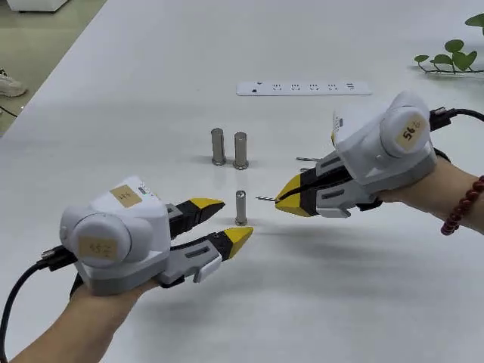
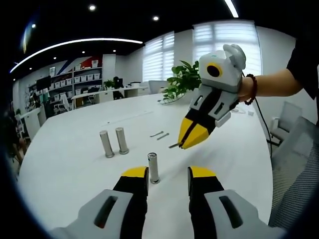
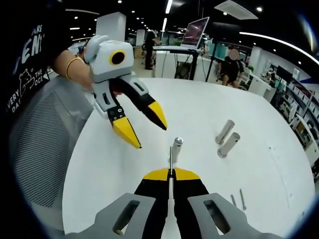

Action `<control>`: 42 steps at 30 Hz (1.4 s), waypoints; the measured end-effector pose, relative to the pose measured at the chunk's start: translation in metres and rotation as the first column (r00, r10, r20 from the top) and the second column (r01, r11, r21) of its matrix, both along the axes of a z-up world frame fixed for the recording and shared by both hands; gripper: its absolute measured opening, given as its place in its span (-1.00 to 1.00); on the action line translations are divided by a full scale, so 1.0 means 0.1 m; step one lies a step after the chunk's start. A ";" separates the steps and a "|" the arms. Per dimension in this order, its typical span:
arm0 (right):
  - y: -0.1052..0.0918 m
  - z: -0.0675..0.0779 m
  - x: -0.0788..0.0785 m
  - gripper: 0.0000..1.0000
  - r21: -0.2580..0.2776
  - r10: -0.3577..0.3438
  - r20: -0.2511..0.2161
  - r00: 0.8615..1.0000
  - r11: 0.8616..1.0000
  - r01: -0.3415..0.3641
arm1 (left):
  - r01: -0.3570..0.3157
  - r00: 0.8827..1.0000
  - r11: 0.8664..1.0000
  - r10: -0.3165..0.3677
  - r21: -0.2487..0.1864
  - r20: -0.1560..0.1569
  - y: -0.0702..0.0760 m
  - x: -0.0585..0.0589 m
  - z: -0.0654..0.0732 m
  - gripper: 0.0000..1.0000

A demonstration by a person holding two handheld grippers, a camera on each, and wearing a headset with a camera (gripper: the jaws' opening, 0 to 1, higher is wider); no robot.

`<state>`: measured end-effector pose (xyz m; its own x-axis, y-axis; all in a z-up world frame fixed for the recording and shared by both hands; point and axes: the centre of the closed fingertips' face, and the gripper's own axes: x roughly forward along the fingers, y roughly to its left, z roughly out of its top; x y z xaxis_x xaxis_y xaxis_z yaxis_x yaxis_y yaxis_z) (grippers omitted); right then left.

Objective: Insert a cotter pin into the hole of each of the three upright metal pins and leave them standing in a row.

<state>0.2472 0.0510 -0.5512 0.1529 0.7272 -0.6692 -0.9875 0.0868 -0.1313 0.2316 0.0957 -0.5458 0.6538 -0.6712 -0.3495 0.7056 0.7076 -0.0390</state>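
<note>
Table (image 1: 340, 302), insertion step in hand, I judge. My left gripper (image 1: 231, 218) is spread, tips flanking the near metal pin (image 1: 240, 208). My right gripper (image 1: 281, 203) pinches a cotter pin (image 1: 266, 199), tip just beside that pin's top. Next: steady the pin, align with the hole, push through. The back pins (image 1: 229, 147) stand well apart.

Premises: open-plan office or laboratory workspace. Evidence as follows. A large white table (image 1: 151, 68) serves as workbench, with a white power strip (image 1: 304, 88) lying on it and a leafy potted plant (image 2: 183, 79) at its far edge. Wall shelving (image 2: 82, 74) carries rows of storage boxes. Tall windows with blinds (image 2: 224, 37) line one side. The dark ceiling has recessed spots and a curved strip light (image 2: 75, 44). A large screen on a stand (image 3: 195, 32), further desks, an office chair (image 2: 280, 122) and a standing person (image 3: 230, 67) occupy the background.
</note>
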 end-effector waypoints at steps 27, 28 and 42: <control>0.06 -0.17 0.10 -1.00 -0.017 0.018 0.009 1.000 1.000 -0.018 | -0.111 0.992 0.992 0.115 0.055 -0.057 -0.04 0.40 -0.38 -0.73; 0.06 -0.16 0.10 -1.00 -0.015 0.018 0.007 1.000 1.000 -0.018 | -0.113 0.992 0.992 0.116 0.057 -0.058 -0.05 0.40 -0.38 -0.74; 0.13 -0.14 0.12 -1.00 -0.006 0.039 0.013 0.999 0.999 -0.039 | -0.110 0.991 0.993 0.112 0.036 -0.079 -0.07 0.43 -0.41 -0.86</control>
<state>0.2592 0.0644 -0.5649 0.1330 0.7289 -0.6716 -0.9884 0.0471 -0.1446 0.2743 0.0888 -0.5867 0.6923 -0.5839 -0.4240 0.6182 0.7830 -0.0690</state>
